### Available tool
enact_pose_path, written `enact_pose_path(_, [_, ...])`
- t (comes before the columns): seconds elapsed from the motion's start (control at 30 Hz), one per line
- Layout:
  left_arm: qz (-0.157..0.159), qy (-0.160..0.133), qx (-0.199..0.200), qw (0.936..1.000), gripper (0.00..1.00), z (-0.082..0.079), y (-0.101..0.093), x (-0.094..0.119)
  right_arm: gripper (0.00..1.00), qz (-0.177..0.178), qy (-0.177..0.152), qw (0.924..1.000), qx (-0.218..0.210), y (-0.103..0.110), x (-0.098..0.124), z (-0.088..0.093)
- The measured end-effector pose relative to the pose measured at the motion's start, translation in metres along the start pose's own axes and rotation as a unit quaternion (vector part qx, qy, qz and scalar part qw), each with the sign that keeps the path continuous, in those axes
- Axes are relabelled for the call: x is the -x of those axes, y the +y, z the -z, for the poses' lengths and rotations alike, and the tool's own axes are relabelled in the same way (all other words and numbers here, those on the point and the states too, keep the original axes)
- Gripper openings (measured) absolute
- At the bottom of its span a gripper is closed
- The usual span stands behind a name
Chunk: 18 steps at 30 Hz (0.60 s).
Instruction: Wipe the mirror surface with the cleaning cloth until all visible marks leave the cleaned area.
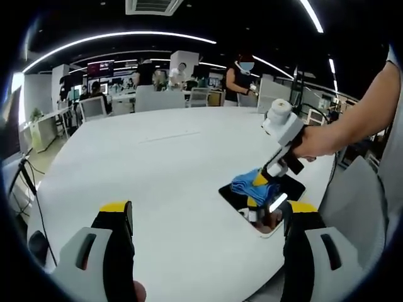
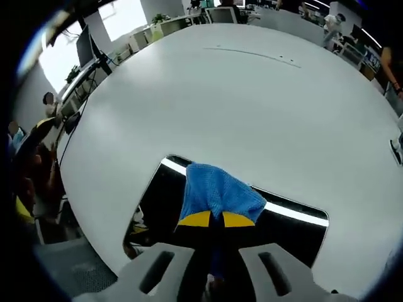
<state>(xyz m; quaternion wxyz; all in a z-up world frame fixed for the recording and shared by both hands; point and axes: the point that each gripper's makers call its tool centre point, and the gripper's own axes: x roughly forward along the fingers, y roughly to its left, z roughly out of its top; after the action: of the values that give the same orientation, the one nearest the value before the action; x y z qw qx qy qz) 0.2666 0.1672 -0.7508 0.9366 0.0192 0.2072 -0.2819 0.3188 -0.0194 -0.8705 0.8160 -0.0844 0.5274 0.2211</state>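
Note:
A flat rectangular mirror lies on the white table, dark and reflecting a ceiling light strip. A blue cleaning cloth rests on the mirror's middle, with my right gripper shut on its near end and pressing it onto the glass. In the left gripper view the mirror lies at the table's right edge, and the right gripper holds the blue cloth down on it, a hand gripping its handle. My left gripper stands open over the table, left of the mirror, holding nothing.
The large round white table spreads out around the mirror. Its near edge runs close to the mirror. Office chairs, desks and standing people line the far side. A grey chair stands at the right.

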Motion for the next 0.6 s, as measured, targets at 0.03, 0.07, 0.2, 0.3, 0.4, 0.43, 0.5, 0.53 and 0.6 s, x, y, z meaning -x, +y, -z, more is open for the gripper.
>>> enact_pose_path(0.03, [0.001, 0.000, -0.001, 1.0000, 0.99, 0.000, -0.001, 0.000, 0.00, -0.001, -0.001, 1.0000, -0.001, 0.001, 0.001, 0.002])
enact_pose_path(0.07, [0.002, 0.000, -0.002, 1.0000, 0.99, 0.000, -0.001, 0.000, 0.00, -0.002, -0.002, 1.0000, -0.001, 0.003, 0.002, 0.004])
enact_pose_path(0.2, [0.004, 0.000, -0.003, 1.0000, 0.99, -0.001, -0.004, 0.000, 0.00, -0.005, -0.007, 1.0000, -0.004, 0.007, 0.005, 0.011])
enact_pose_path(0.3, [0.007, 0.000, -0.004, 1.0000, 0.99, -0.001, -0.007, 0.001, 0.00, -0.004, -0.008, 0.9999, -0.005, 0.009, 0.007, 0.016])
enact_pose_path(0.4, [0.007, 0.001, -0.006, 1.0000, 0.99, 0.001, -0.008, 0.001, 0.00, -0.006, -0.006, 1.0000, -0.005, 0.011, 0.007, 0.020])
enact_pose_path(0.43, [0.008, 0.002, -0.007, 0.9999, 0.99, 0.002, -0.009, 0.002, 0.00, -0.006, -0.006, 1.0000, -0.005, 0.013, 0.009, 0.022])
enact_pose_path(0.5, [0.009, 0.003, -0.010, 0.9999, 0.99, 0.002, -0.010, 0.002, 0.00, -0.008, -0.004, 0.9999, -0.006, 0.015, 0.012, 0.028])
enact_pose_path(0.53, [0.009, 0.005, -0.010, 0.9999, 0.99, 0.002, -0.011, 0.003, 0.00, -0.008, -0.004, 0.9999, -0.005, 0.016, 0.012, 0.030])
enact_pose_path(0.6, [0.010, 0.004, -0.013, 0.9999, 0.99, 0.001, -0.013, 0.003, 0.00, -0.008, -0.005, 0.9999, -0.004, 0.018, 0.014, 0.034])
